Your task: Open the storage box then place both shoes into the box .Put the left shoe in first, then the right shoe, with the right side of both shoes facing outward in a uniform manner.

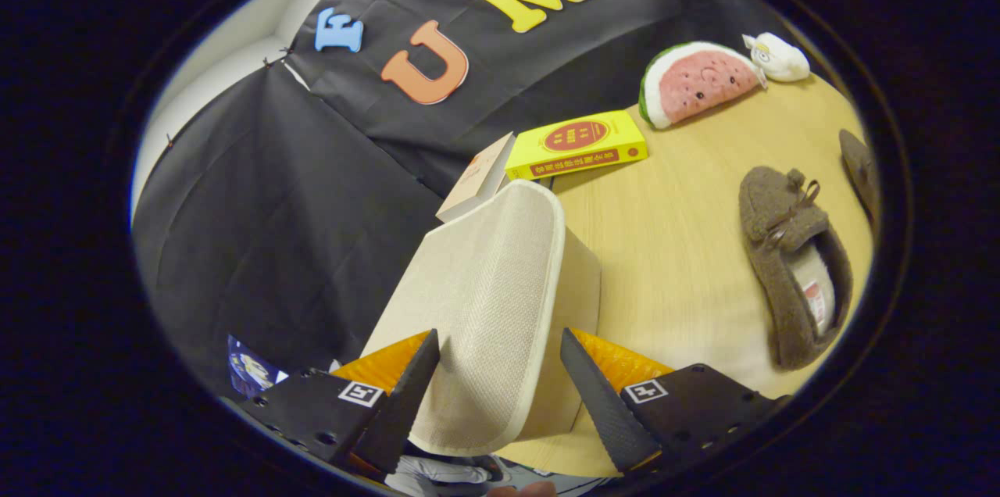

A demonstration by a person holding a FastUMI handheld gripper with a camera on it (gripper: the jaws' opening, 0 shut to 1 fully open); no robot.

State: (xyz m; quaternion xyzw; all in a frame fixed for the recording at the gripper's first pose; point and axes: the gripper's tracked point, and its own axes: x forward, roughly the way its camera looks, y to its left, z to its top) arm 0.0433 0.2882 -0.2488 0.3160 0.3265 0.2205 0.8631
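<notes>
A beige fabric storage box stands on the wooden table, and its woven lid with pale piping runs away from me. My gripper holds the near end of the lid: one finger presses each long edge, so it is shut on the lid. The lid looks slightly tilted over the box body. To the right of the box, beyond my right finger, a brown fuzzy shoe with a small bow lies on the table, its opening facing up. A second brown shoe lies further right, only partly seen.
Behind the box lie a yellow book and a tan book. A watermelon plush and a small white plush sit at the far table edge. The black cloth wall stands to the left of the box.
</notes>
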